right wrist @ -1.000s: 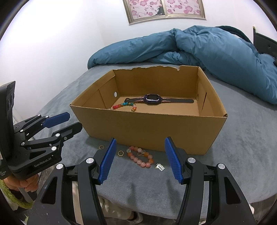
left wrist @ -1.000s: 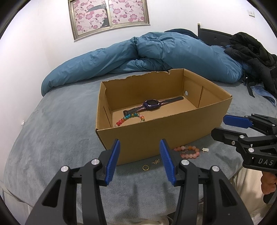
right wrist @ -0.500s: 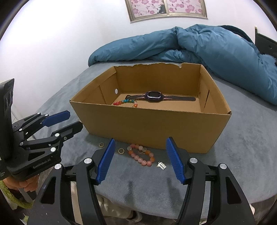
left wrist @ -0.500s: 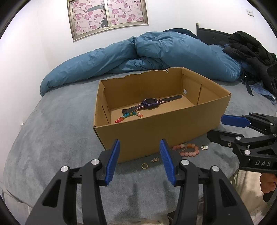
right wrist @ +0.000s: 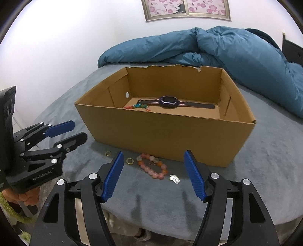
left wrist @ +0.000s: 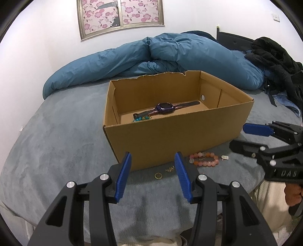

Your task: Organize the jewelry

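An open cardboard box [left wrist: 170, 136] [right wrist: 161, 136] stands on the grey bed. Inside lie a purple watch [left wrist: 165, 108] [right wrist: 169, 101] and a coloured bead bracelet [left wrist: 142, 118] [right wrist: 139, 106]. In front of the box lie a pink-orange bead bracelet [left wrist: 204, 159] [right wrist: 152, 166], a gold ring [left wrist: 158, 175] [right wrist: 108, 153], a small gold piece [left wrist: 169, 169] [right wrist: 130, 160] and a small silver charm [left wrist: 225, 157] [right wrist: 175, 178]. My left gripper [left wrist: 153, 176] [right wrist: 66, 132] is open and empty above the ring. My right gripper [right wrist: 154, 175] [left wrist: 244, 137] is open and empty, above the pink bracelet.
A rumpled blue duvet [left wrist: 161, 56] [right wrist: 227, 49] lies behind the box. Dark clothes [left wrist: 274, 56] are piled at the far right. The bed's front edge [left wrist: 151, 232] is just below both grippers. A framed flower picture [left wrist: 121, 17] hangs on the wall.
Both grippers have sunk lower and a little closer to the bed, so the box rim hides more of the coloured bracelet. The jewelry has not moved.
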A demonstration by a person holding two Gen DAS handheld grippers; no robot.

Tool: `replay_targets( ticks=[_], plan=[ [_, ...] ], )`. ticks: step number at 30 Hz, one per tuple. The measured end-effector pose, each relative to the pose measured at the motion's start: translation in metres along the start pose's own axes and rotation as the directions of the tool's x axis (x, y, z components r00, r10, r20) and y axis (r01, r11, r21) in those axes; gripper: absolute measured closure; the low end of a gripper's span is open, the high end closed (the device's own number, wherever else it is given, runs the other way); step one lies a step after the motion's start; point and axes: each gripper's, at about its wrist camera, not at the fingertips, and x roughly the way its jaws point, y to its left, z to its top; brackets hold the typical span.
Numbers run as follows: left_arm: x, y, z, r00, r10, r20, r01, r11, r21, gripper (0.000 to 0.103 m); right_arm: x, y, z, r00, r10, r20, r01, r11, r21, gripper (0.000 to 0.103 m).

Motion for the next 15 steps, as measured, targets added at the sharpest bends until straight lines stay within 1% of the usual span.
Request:
replay_targets(
  ticks=[6, 12, 14, 15],
  plan=[
    [-0.002, 0.001, -0.014, 1.000, -0.029, 0.008, 0.029, 1.000, -0.012, 0.054, -0.004, -0.017, -0.007, 1.000, -0.009, -0.013, 0.009, 1.000, -0.016, 0.038],
    [0.012, 0.000, -0.029, 0.998, -0.058, 0.005, 0.058, 0.998, 0.001, 0.054, -0.001, -0.024, -0.016, 1.000, -0.023, -0.006, 0.023, 1.000, 0.000, 0.038],
    [0.016, 0.000, -0.032, 0.996, -0.089, 0.019, 0.089, 0.996, 0.008, 0.054, 0.001, -0.024, -0.019, 1.000, -0.009, 0.000, 0.009, 1.000, 0.007, 0.038],
    [0.018, -0.001, -0.033, 0.995, -0.094, 0.020, 0.093, 0.996, 0.015, 0.054, 0.001, -0.024, -0.021, 1.000, -0.009, 0.005, 0.009, 1.000, 0.001, 0.038]
  ],
)
